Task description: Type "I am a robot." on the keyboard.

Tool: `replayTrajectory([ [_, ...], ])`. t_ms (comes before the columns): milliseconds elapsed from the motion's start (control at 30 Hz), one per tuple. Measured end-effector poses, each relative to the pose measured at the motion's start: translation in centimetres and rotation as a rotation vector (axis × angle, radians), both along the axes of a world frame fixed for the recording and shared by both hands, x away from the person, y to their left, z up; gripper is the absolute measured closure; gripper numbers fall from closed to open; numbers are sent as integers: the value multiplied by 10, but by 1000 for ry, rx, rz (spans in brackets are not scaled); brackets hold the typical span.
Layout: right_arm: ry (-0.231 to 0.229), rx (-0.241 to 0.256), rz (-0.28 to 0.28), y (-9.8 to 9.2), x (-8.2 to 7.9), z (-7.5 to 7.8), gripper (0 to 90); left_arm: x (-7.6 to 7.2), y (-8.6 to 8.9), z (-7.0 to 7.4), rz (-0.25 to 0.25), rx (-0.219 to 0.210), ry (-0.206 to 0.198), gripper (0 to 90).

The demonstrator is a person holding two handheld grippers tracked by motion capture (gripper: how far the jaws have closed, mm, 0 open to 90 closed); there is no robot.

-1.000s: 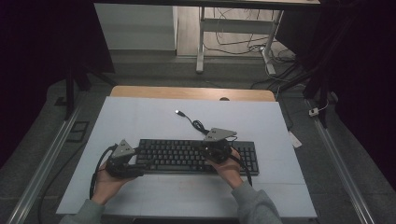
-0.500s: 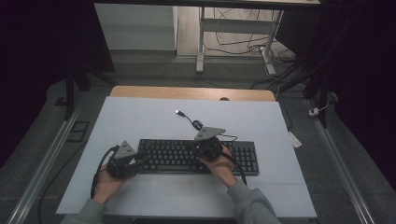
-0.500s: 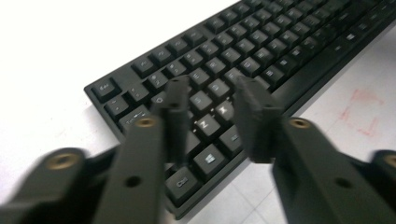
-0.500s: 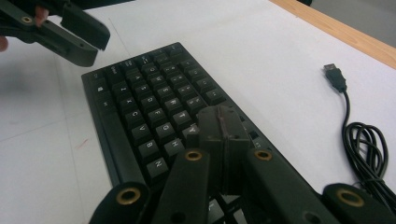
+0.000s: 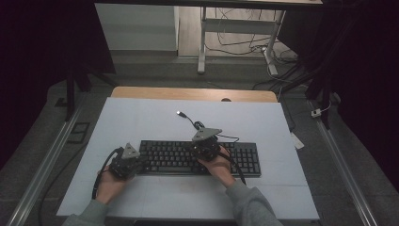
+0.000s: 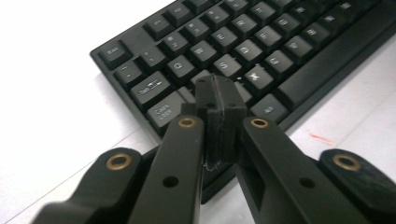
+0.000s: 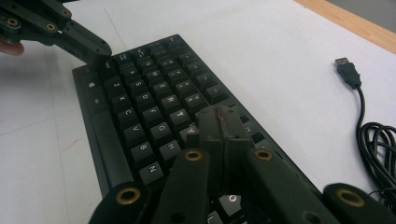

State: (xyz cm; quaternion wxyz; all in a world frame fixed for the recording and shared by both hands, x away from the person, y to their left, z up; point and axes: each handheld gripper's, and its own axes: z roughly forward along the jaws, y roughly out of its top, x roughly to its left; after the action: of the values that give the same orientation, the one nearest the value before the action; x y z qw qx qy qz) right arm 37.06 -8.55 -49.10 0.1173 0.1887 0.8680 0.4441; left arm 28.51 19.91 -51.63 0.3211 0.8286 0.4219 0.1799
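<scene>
A black full-size plastic keyboard (image 5: 200,158) lies flat on the white table top (image 5: 141,117), near the person's edge, with its black cable and USB plug (image 5: 180,113) trailing away toward the far side; the left gripper (image 6: 219,100) has its jaws pressed together with nothing between them, their joined tip sitting over the left end of the letter rows, about where the A key would be beside Caps Lock; the right gripper (image 7: 223,125) is likewise closed on nothing, its tip down among the keys right of the G and H keys (image 7: 164,134); whether either tip is actually pressing a key or just resting above it cannot be told

The work in hand looks like typing with the closed tips used as fingers; to do it well, each tip should come straight down onto the middle of a single key cap, since a tilted approach risks catching a neighbour; keep the jaws shut so the tip stays narrow; press lightly and lift clear before moving sideways, so the keyboard does not slide on the smooth table; keep the two grippers well apart along the rows
</scene>
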Motion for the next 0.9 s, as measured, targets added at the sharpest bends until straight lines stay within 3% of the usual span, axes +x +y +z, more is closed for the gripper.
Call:
replayTrajectory([
  [267, 6, -3, -2, 1, 2, -2, 893, 2, -1, -3, 1, 41, 1, 888],
  [567, 16, -17, -2, 3, 4, -7, 893, 3, -3, -5, -2, 58, 6, 888],
  [900, 46, -81, -13, 7, 7, -17, 893, 5, -3, -7, -2, 61, 12, 888],
])
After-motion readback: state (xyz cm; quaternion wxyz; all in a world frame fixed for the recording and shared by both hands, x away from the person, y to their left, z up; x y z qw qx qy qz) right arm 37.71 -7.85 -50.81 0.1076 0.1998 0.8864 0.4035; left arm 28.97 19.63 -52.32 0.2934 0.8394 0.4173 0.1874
